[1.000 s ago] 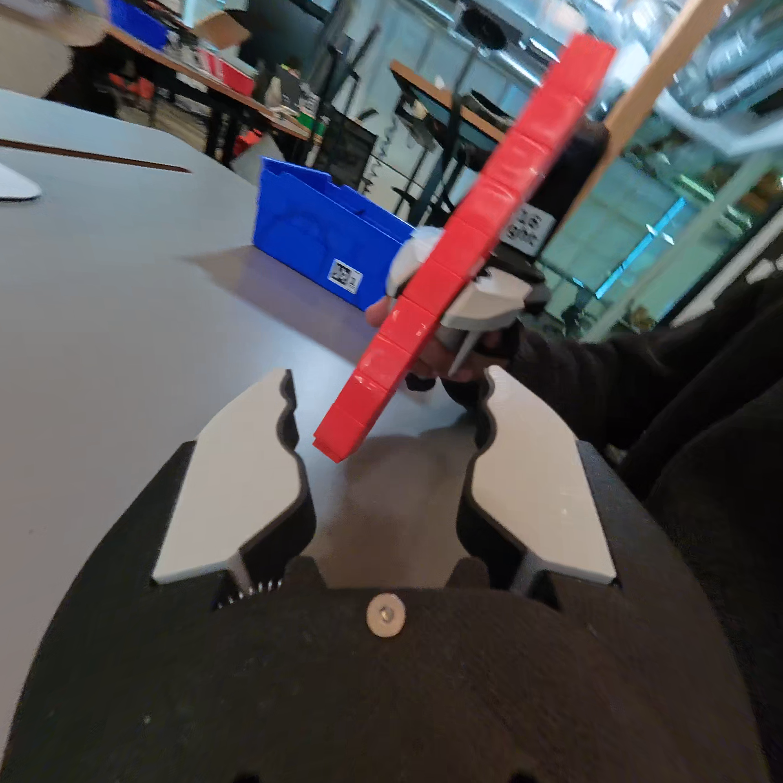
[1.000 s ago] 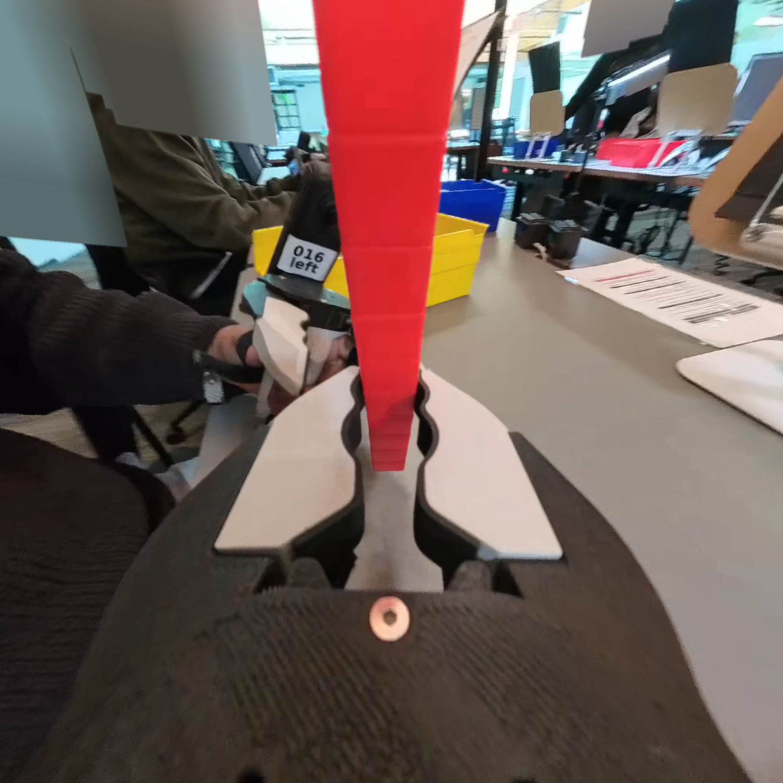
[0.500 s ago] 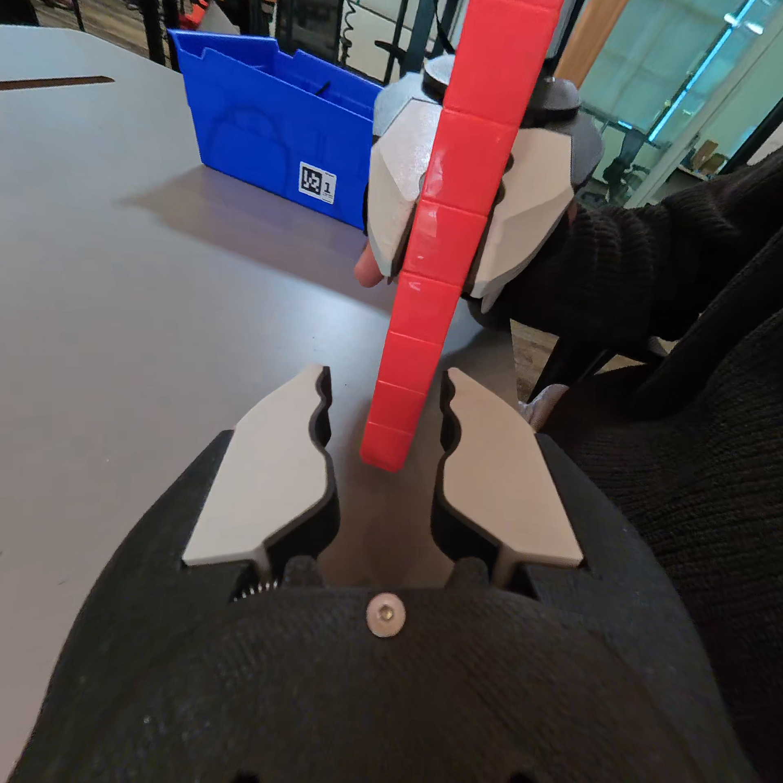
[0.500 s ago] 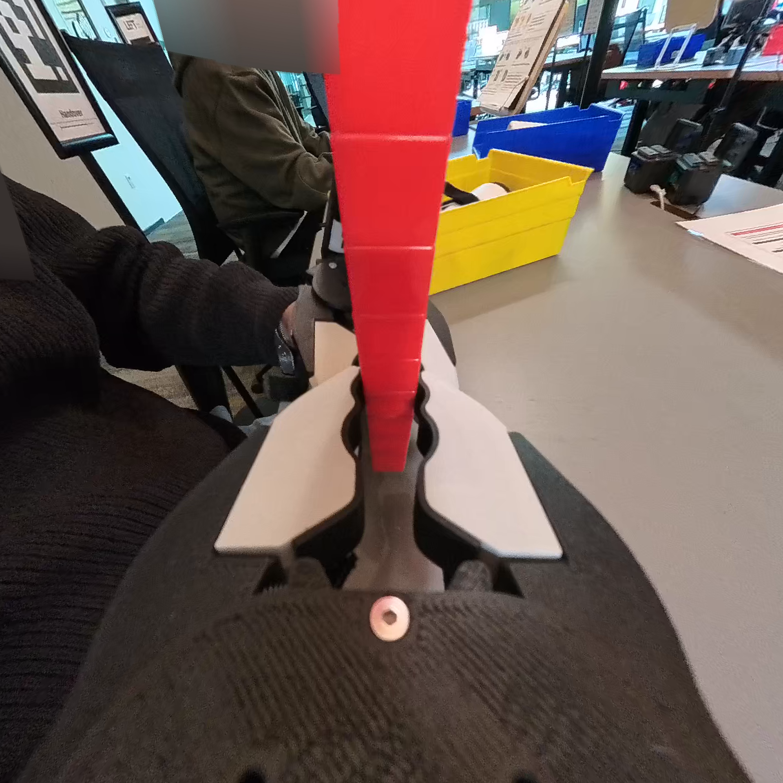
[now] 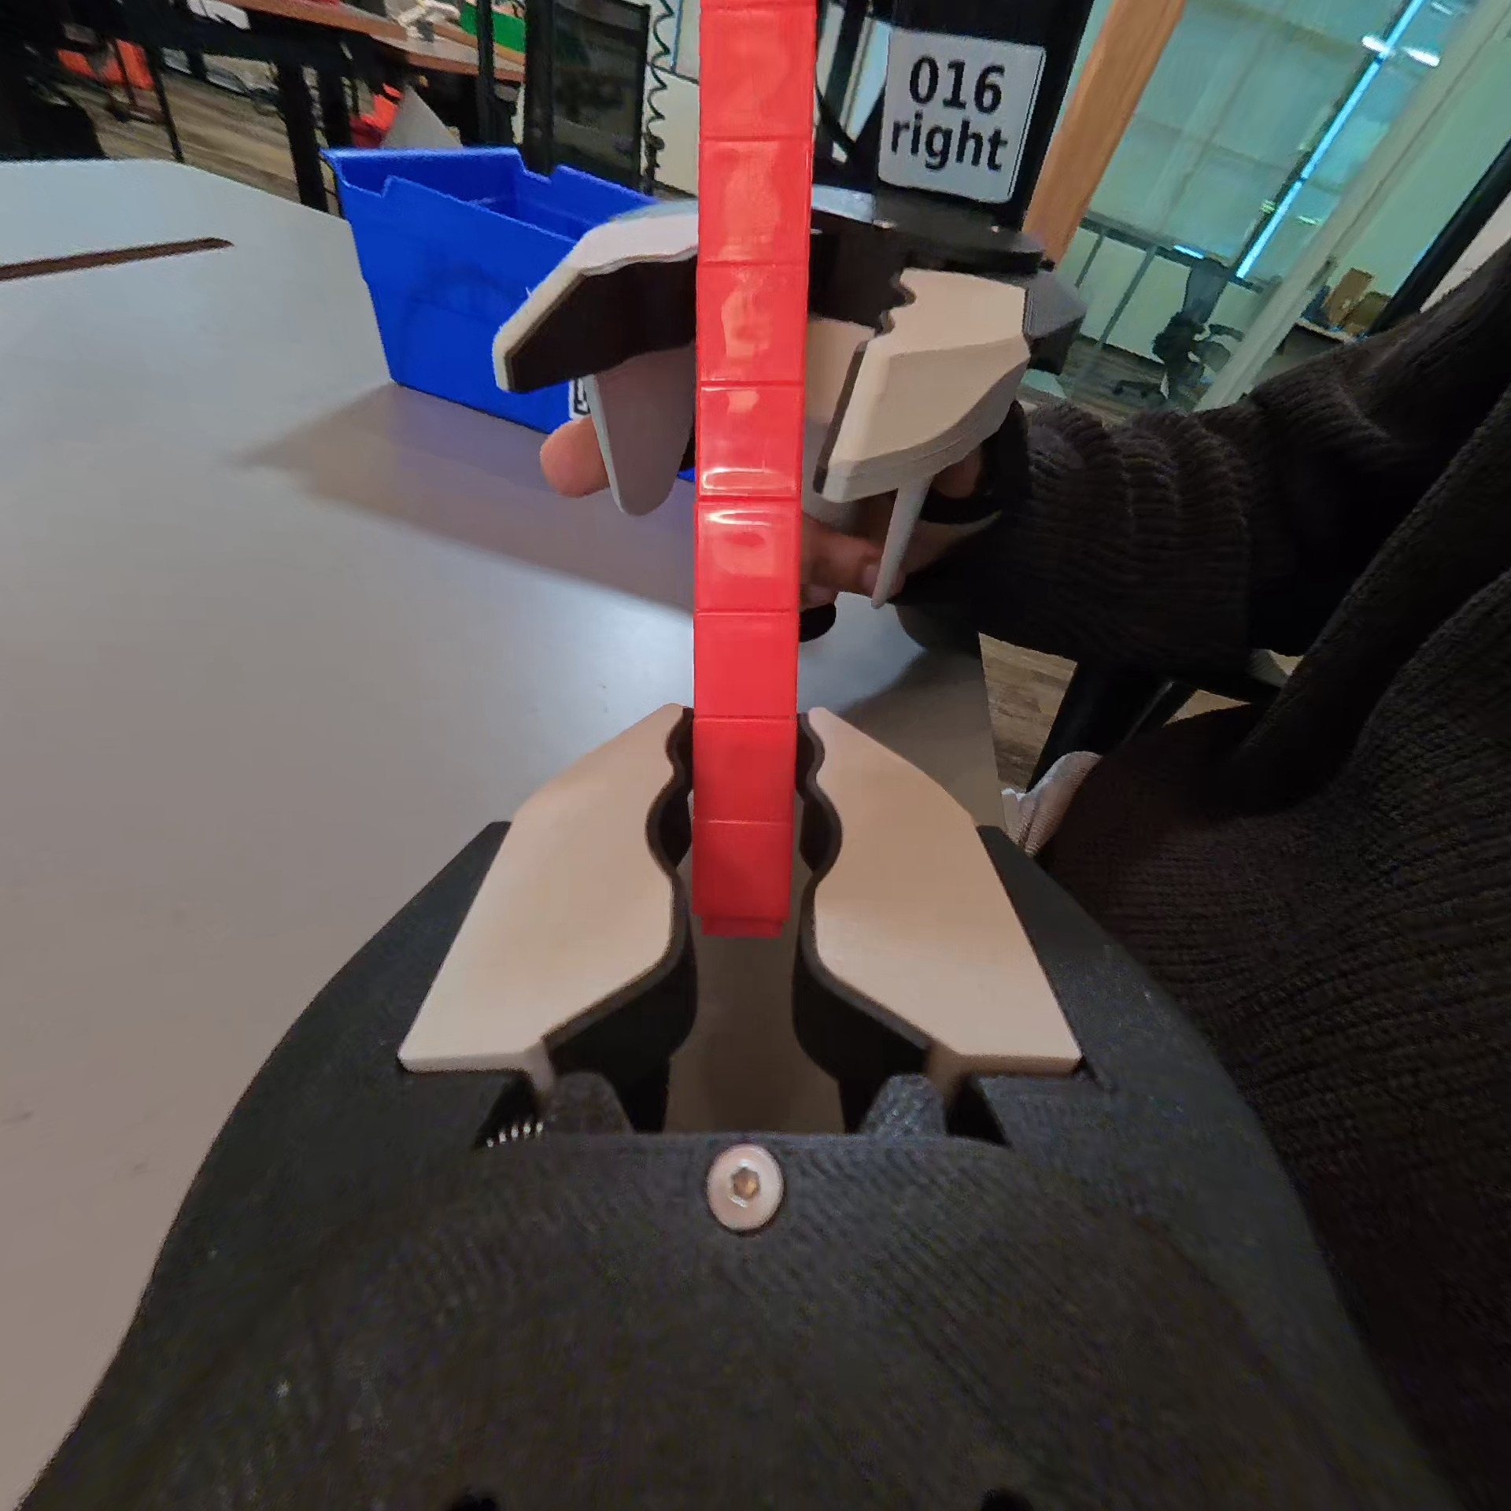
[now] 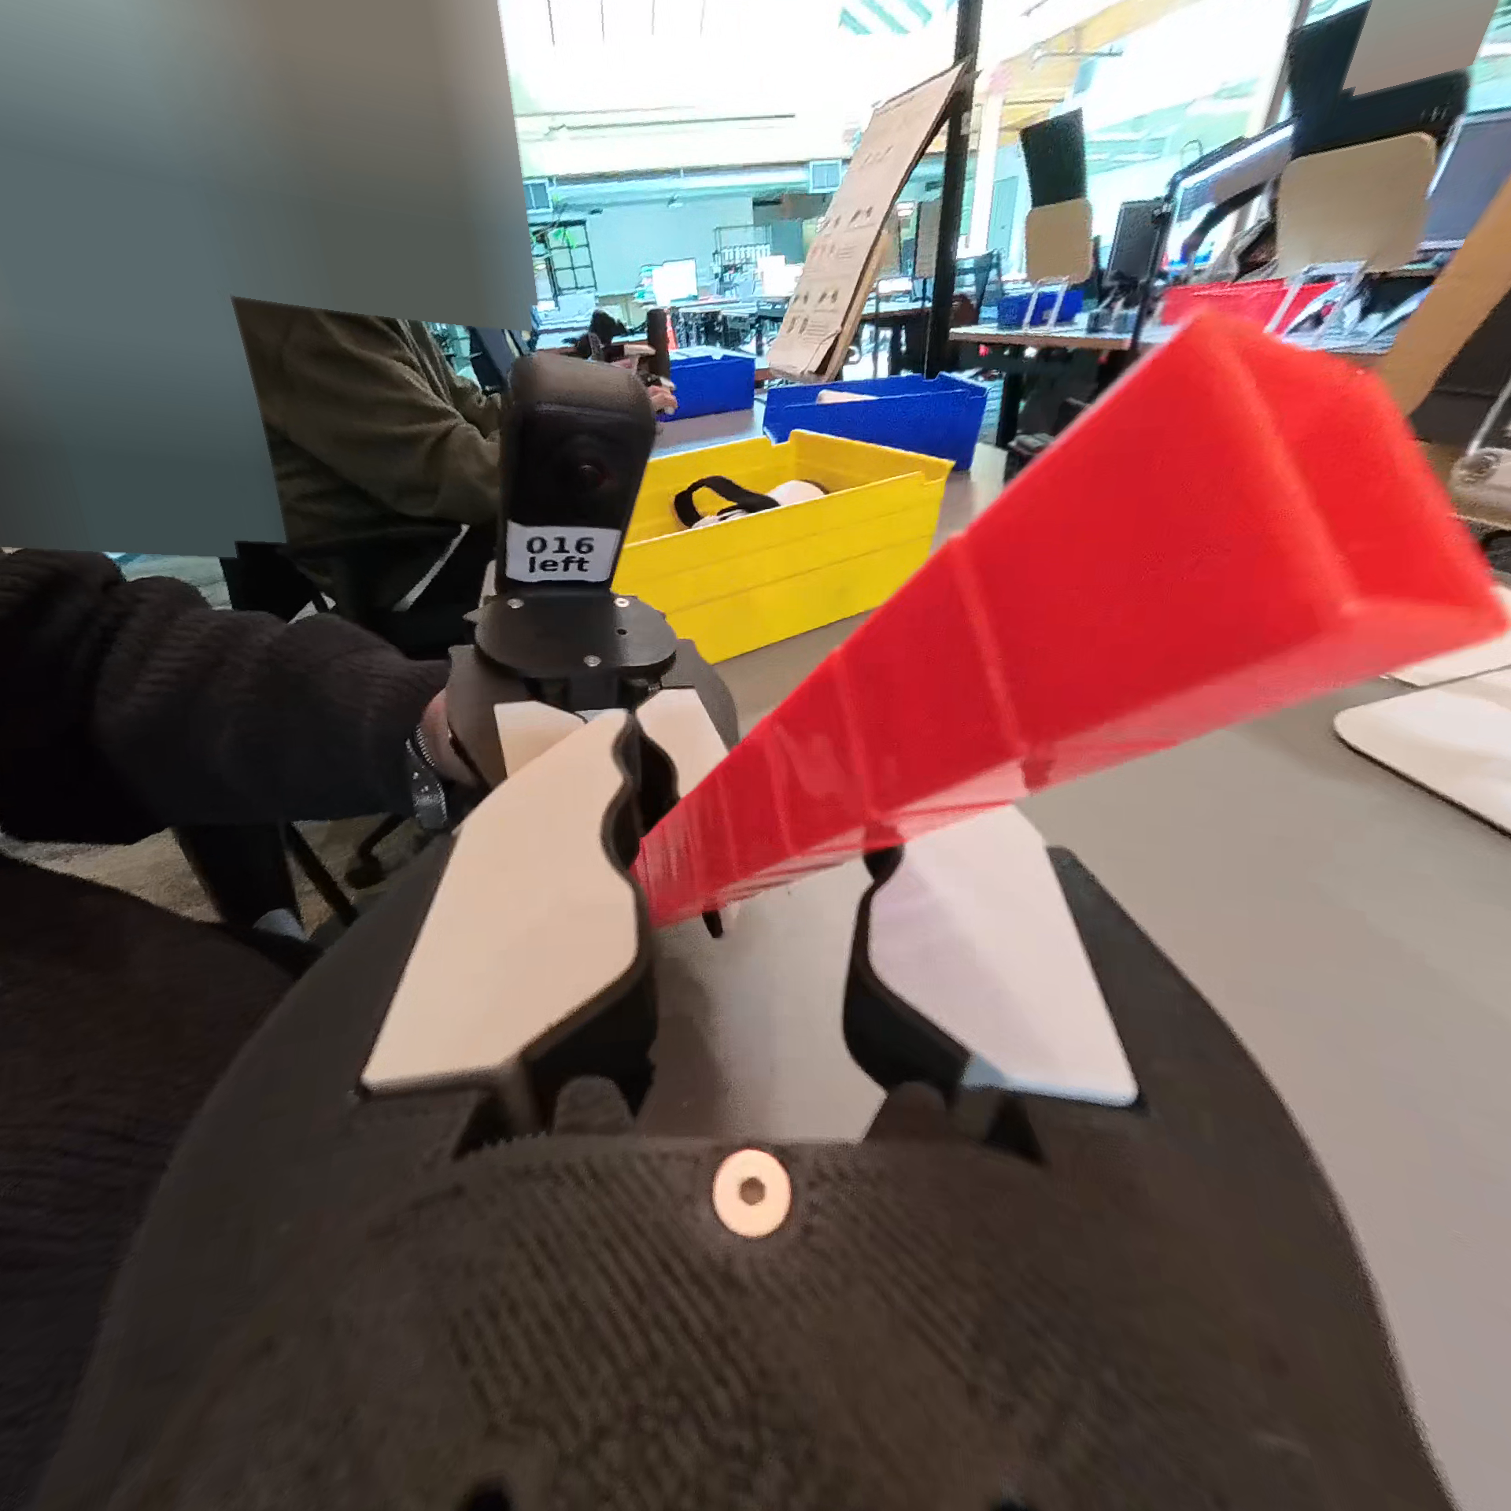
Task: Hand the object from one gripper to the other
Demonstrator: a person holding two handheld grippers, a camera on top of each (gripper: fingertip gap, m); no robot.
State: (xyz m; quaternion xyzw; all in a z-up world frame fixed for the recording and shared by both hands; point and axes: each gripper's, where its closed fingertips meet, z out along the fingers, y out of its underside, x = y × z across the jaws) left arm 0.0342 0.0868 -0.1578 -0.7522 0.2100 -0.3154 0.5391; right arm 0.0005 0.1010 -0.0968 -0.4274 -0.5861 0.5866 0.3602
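Red bar (image 5: 746,458), a row of joined blocks, stands between the two tools above the grey surface (image 5: 204,654). Its lower end sits deep in the left hand-held gripper (image 5: 742,826), whose fingers press both sides: clenched on the bar. Farther up, the right hand-held gripper (image 5: 756,360) has its fingers spread, with gaps on both sides of the bar, so it looks released. In the right wrist view the bar (image 6: 1063,654) slants across the open right hand-held gripper (image 6: 752,891), near the left finger (image 6: 523,916); whether it touches I cannot tell. The left hand-held gripper (image 6: 609,736) shows beyond. Gripping the end leaves the length free for the giver to clear. The transfer seems essentially done; the right tool need only draw back. A blue bin (image 5: 458,270) and a yellow bin (image 6: 777,556) sit behind.
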